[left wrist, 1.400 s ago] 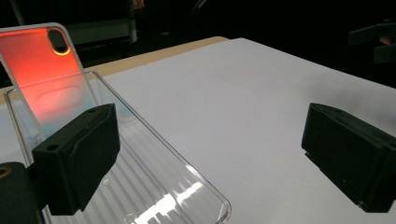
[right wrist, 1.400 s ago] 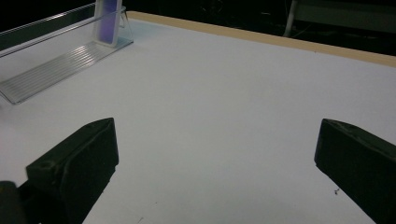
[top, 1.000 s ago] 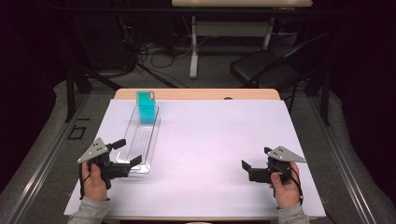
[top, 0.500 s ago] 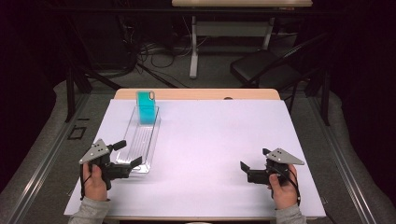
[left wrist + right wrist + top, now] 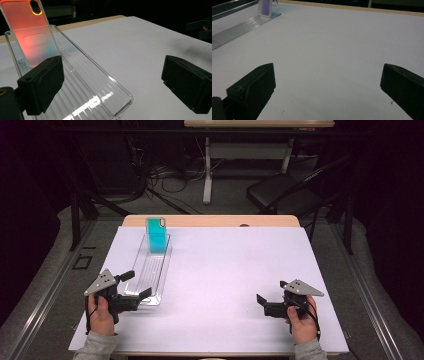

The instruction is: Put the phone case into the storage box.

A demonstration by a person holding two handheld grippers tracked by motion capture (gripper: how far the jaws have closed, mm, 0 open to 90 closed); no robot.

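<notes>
A table covered with a white sheet [image 5: 235,285], seen from above. Along its left side lies a long, narrow tray of clear ribbed plastic [image 5: 150,272], its long axis running away from the person. At the tray's far end a teal, translucent phone case [image 5: 156,235] stands upright, leaning on the end wall — in the left gripper view it glows orange-pink [image 5: 27,32], camera cut-out at the top.

The left gripper [image 5: 134,285], black with a grey three-cornered plate, is held at the tray's near end. Its jaws are spread wide and hold nothing; in its own view one jaw sits over the tray's floor and the other out over the bare sheet, with the tray's near corner [image 5: 125,98] between them. Whether either jaw touches the plastic cannot be told.

The right gripper [image 5: 270,296] rests well apart at the table's right side, jaws likewise wide and empty, pointing across toward the tray.

The case lies straight ahead of the left gripper, down the tray's length, so that hand is much the nearer — a reach would likely run forward along the tray.
</notes>
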